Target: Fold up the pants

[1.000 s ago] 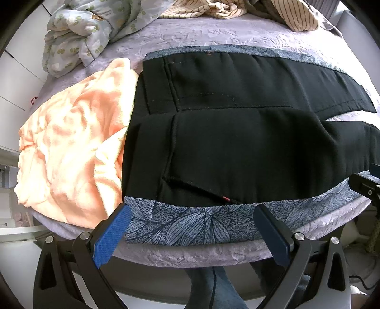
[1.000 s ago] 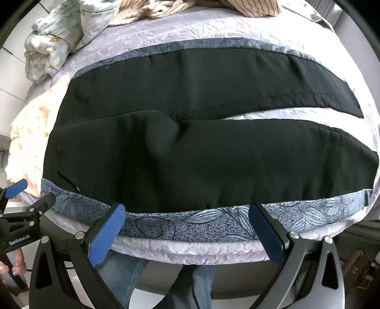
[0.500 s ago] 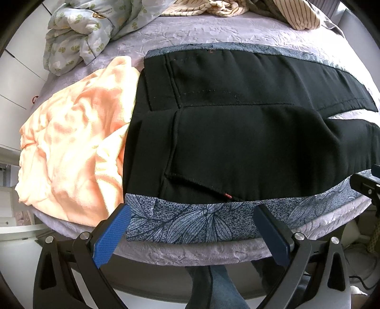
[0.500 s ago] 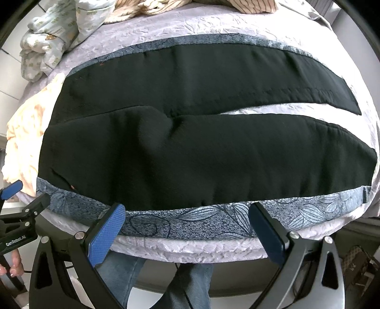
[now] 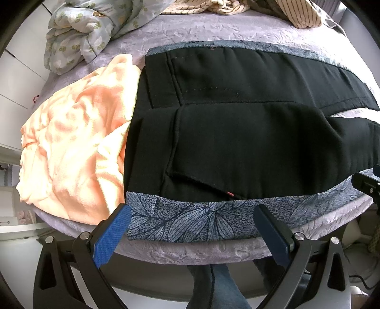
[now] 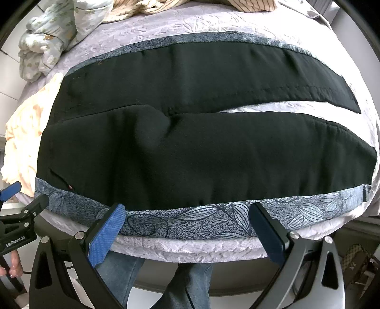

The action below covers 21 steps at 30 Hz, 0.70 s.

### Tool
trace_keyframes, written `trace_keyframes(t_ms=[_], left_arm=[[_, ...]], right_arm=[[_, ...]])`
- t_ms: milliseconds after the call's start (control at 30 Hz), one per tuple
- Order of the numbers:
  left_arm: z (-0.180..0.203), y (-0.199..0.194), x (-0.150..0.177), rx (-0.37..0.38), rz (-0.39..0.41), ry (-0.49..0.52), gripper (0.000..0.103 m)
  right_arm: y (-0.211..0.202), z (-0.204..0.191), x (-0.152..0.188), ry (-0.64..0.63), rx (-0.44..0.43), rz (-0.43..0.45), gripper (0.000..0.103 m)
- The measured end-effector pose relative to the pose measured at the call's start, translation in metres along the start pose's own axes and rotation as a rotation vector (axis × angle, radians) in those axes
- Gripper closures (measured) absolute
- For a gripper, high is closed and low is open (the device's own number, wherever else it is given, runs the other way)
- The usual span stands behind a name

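Black pants with a blue-grey leaf-print side stripe lie flat on the bed, waist to the left, legs running right. In the right wrist view the two legs lie side by side with a narrow gap of sheet between them. My left gripper is open, its jaws straddling the near stripe at the waist end. My right gripper is open at the near stripe along the leg. Neither holds cloth.
A peach blanket lies left of the waist. A floral quilt and striped cloth are bunched at the far side. The lilac sheet covers the bed, whose near edge is just under the grippers. The person's legs stand below.
Both grippers have edged slightly forward and down toward the near stripe of the pants. The pants have not moved.
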State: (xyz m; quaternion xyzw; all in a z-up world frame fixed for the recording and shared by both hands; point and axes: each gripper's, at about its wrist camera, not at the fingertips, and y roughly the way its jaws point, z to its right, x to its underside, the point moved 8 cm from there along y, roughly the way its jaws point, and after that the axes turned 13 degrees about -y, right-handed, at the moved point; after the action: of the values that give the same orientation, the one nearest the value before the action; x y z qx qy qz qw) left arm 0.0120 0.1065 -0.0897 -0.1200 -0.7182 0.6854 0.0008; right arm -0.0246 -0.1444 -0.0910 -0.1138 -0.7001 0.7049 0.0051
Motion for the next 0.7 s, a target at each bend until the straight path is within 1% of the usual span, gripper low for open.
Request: trace_keyframes(t_ms=[400, 500, 700], left_arm=[[0.000, 0.001, 0.000, -0.008, -0.004, 0.004, 0.000], [0.001, 0.002, 0.000, -0.021, -0.008, 0.007, 0.000], [0.008, 0.000, -0.001, -0.057, 0.007, -0.022, 0.000]], right_arm=[[0.002, 0.003, 0.002, 0.010, 0.001, -0.003, 0.000], [0.003, 0.006, 0.004, 0.016, -0.008, 0.004, 0.000], [0.004, 0.018, 0.007, 0.002, -0.034, 0.015, 0.000]])
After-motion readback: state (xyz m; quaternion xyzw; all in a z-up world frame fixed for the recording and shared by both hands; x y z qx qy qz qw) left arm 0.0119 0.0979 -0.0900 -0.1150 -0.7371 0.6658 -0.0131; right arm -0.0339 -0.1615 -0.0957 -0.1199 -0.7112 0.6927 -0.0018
